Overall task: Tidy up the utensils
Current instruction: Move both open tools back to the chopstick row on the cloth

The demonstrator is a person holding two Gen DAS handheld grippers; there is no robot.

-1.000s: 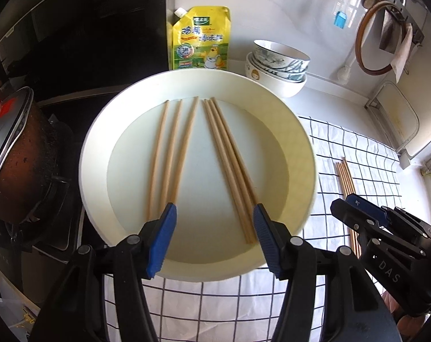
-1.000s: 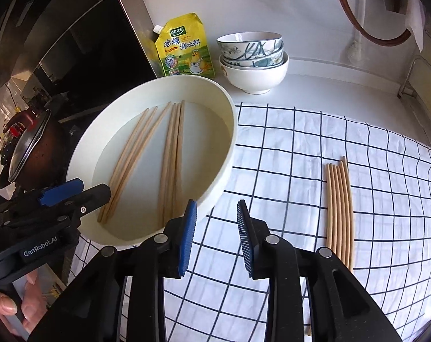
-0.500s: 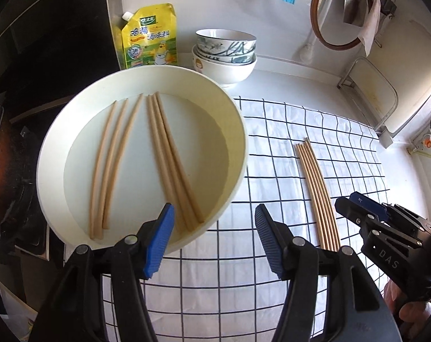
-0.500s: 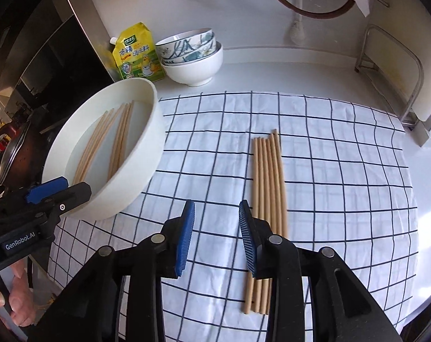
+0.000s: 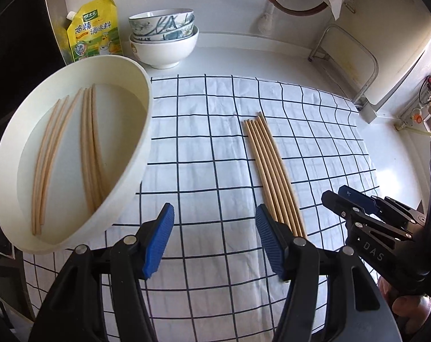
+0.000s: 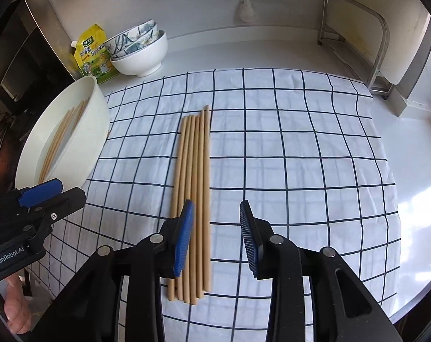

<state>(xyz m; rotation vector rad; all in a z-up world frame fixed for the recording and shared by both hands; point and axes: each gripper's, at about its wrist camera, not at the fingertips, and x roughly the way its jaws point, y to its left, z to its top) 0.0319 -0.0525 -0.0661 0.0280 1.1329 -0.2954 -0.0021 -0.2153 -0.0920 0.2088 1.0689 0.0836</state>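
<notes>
1. I am at a white kitchen table [image 6: 400,154] covered by a white cloth with a dark grid [image 6: 286,142]; a yellow seasoning pouch [image 5: 94,30] and stacked bowls [image 5: 164,38] stand by the back wall.
2. A large white basin [image 5: 129,159] sits at the cloth's left edge, with two loose groups of wooden chopsticks in the basin [image 5: 91,145] lying in it.
3. A neat row of chopsticks on the cloth [image 6: 194,188] lies side by side, well apart from the basin.
4. My left hand-held gripper [image 5: 214,239] is wide open and empty above the cloth, between the basin and the row. A second ago it was over the basin; it has swung right.
5. My right hand-held gripper [image 6: 216,238] is open and empty, low over the near end of the row, its left pad [image 6: 184,239] overlapping the sticks. A second ago it was beside the basin with its jaws closer together.
6. Neither set of chopsticks has moved.
</notes>
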